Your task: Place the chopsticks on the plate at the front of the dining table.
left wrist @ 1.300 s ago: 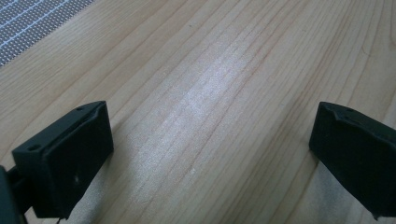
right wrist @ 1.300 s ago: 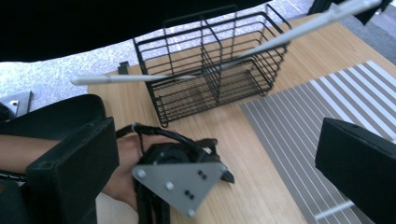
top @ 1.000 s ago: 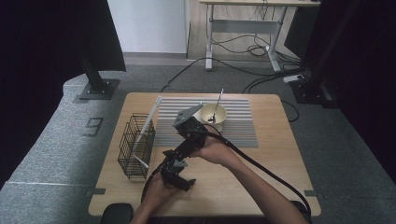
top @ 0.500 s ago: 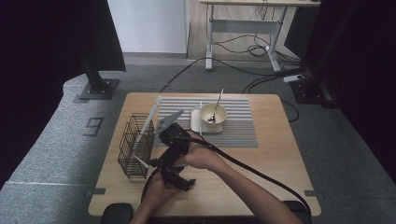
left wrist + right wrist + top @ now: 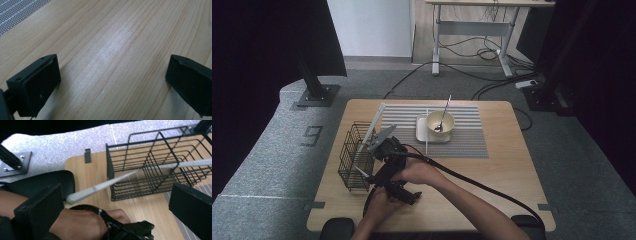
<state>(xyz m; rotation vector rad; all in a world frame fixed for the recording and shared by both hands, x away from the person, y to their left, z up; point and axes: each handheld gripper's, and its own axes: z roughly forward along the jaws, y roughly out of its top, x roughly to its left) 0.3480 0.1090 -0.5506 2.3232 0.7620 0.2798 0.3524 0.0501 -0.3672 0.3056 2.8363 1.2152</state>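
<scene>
The right gripper point(image 5: 379, 142) hovers with jaws spread wide and empty just beside the black wire basket point(image 5: 160, 165), where a long pale grey chopstick point(image 5: 105, 185) pokes through the mesh ahead of the jaws. The left gripper point(image 5: 404, 192), also wide open and empty, rests over the bare wooden table point(image 5: 112, 50). The step in hand appears to be seating the chopstick in the basket; the next move likely calls for closing on its near end and pushing it in.
</scene>
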